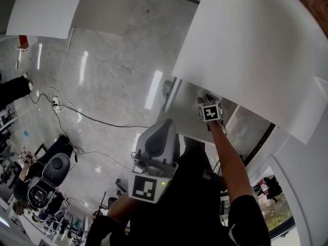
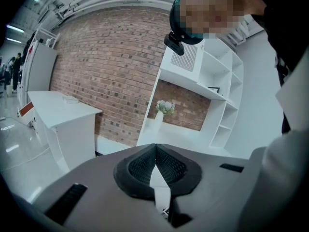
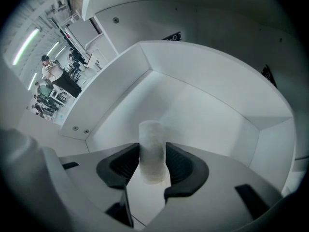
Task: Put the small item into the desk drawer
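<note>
A red brick wall (image 2: 111, 66) runs behind a white shelving unit (image 2: 219, 98), where a vase of pale flowers (image 2: 164, 111) stands (low, on the bottom ledge). A white desk (image 2: 63, 112) stands left, against the brick. The floor (image 1: 113, 76) is glossy pale marble mirroring strip lights, with black cables (image 1: 77, 114) trailing across.
</note>
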Tool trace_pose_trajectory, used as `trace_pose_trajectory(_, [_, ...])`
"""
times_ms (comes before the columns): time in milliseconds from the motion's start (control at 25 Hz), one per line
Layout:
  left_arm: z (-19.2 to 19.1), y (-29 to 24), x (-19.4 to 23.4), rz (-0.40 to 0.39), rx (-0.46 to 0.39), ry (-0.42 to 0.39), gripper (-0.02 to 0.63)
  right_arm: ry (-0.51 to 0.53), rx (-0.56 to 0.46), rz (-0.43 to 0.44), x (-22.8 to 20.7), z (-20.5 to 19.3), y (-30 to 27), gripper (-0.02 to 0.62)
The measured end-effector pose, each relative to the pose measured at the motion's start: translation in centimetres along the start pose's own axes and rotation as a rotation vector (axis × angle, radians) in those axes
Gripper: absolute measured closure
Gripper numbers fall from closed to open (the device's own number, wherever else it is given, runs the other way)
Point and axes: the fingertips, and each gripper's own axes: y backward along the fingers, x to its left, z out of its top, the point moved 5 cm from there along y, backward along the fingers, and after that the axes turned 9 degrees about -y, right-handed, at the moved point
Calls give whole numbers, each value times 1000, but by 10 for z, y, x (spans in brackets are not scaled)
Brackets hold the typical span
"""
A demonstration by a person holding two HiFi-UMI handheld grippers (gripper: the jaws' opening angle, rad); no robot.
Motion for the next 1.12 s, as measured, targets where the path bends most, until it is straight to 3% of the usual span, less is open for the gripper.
trace_pose_trajectory(560, [18, 29, -23, 6, -68, 1, 582, 28, -19, 33, 11, -9, 32, 407])
trace_pose_trajectory(1120, [61, 91, -78, 2, -203, -74, 582, 115, -134, 119, 32, -22, 138, 535])
